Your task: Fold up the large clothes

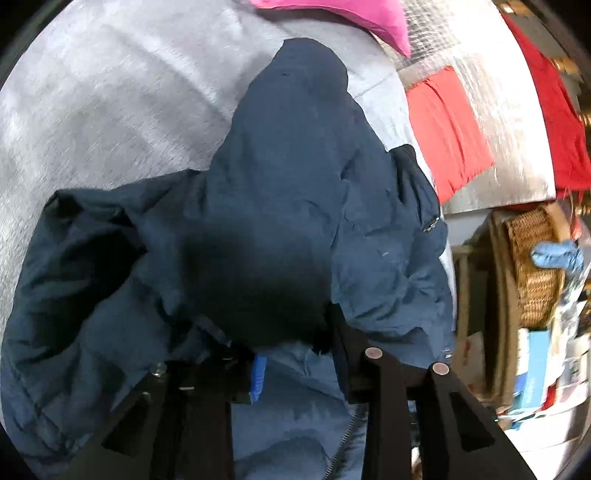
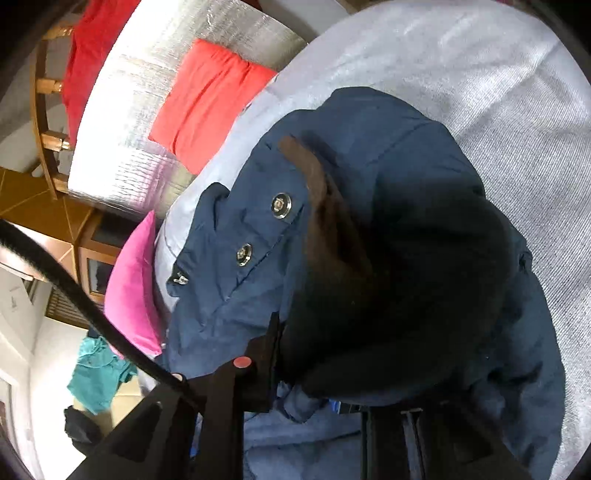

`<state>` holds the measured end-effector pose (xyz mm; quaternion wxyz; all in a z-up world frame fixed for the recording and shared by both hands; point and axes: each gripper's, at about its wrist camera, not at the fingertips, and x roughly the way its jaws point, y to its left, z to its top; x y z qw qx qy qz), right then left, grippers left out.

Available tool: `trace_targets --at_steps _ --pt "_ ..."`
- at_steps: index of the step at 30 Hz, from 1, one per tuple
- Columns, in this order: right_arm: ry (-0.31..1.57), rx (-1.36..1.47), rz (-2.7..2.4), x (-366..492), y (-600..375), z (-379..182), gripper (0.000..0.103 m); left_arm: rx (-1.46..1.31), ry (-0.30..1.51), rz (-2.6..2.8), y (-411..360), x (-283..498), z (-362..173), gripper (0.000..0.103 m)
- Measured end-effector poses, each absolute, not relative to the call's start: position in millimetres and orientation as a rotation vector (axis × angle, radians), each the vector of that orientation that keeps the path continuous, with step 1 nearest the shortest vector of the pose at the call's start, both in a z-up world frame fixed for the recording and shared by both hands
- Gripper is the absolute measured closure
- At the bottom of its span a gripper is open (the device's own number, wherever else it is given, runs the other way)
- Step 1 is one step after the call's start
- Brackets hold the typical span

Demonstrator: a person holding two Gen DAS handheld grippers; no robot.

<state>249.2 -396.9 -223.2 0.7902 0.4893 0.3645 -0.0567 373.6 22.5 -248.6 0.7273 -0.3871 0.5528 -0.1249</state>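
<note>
A navy padded jacket [image 1: 288,192] lies bunched on a pale grey cover [image 1: 110,110]. My left gripper [image 1: 295,347] is at its near edge, shut on a thick fold of the fabric that bulges up between the fingers [image 1: 258,369]. In the right wrist view the same jacket [image 2: 369,184] shows metal snap buttons [image 2: 281,205] and a brown fur trim [image 2: 317,184]. My right gripper [image 2: 314,384] is shut on another dark fold of it, which hides the fingertips. The lighter blue lining [image 2: 295,435] shows below the jaws.
A pink pillow [image 1: 354,18] lies at the far edge of the grey cover. Red cushions [image 1: 450,136] rest on a silver quilted mat [image 1: 517,122]. A wicker basket [image 1: 535,266] and boxes stand beside the bed. A teal cloth [image 2: 99,373] lies on the floor.
</note>
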Motion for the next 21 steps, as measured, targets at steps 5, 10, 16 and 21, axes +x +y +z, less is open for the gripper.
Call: trace_targets --at_steps 5,10,16,21 --pt "0.903 1.025 -0.038 245.6 -400.5 -213.7 0.054 -0.793 1.280 -0.320 30.2 369.0 -232.7 0.058" --pt "0.937 0.930 0.034 225.1 -412.5 -193.7 0.054 -0.684 1.270 -0.410 34.6 351.5 -212.6 0.056" --pt "0.777 0.865 0.031 195.9 -431.9 -167.3 0.054 -0.644 1.145 -0.472 45.4 346.5 -184.0 0.049" --pt "0.685 0.800 0.000 208.4 -419.1 -159.3 0.055 -0.661 0.998 -0.374 48.7 362.7 -173.7 0.033"
